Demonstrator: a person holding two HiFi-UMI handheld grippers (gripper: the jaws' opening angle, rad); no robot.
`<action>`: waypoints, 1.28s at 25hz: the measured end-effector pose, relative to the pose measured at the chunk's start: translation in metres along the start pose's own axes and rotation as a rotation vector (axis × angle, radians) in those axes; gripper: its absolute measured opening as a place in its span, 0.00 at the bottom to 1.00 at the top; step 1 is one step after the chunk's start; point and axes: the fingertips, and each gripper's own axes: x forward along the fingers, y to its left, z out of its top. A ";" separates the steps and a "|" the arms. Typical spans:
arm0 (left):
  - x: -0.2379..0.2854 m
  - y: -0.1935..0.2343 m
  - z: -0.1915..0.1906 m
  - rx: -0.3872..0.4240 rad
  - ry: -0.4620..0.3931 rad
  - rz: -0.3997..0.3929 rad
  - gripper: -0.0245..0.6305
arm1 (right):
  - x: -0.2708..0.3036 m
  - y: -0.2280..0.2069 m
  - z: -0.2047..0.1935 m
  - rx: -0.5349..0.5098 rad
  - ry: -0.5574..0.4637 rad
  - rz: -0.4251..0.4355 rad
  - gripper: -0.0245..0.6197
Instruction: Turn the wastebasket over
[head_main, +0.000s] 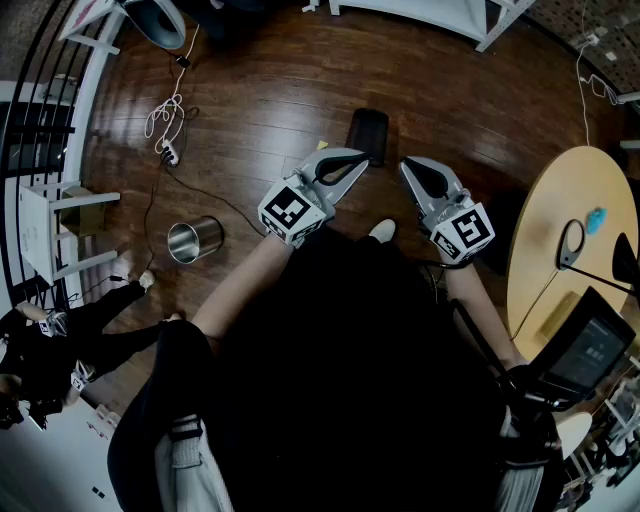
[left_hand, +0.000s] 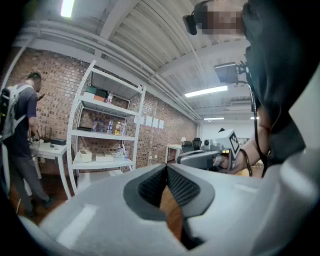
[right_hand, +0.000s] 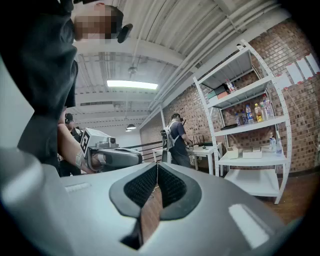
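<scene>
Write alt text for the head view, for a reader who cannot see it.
A person seen from above holds the left gripper and the right gripper level before the body, both shut and empty. The shiny metal wastebasket sits apart on the dark wooden floor to their left, untouched, its open mouth in view.

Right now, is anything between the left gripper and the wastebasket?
Nothing solid that I can see. The wastebasket sits on open floor, off to the left of the left gripper. Only a thin black cable crosses the floor between them, close by the basket. The gripper is shut and empty.
</scene>
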 end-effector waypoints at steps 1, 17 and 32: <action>0.003 0.003 0.000 0.003 -0.003 0.009 0.04 | 0.001 -0.004 -0.001 -0.003 0.001 0.003 0.05; 0.027 0.132 -0.064 -0.054 0.008 -0.033 0.04 | 0.114 -0.084 -0.054 0.096 0.050 -0.112 0.05; 0.072 0.229 -0.257 -0.156 0.104 0.046 0.04 | 0.177 -0.180 -0.259 0.328 0.158 -0.207 0.05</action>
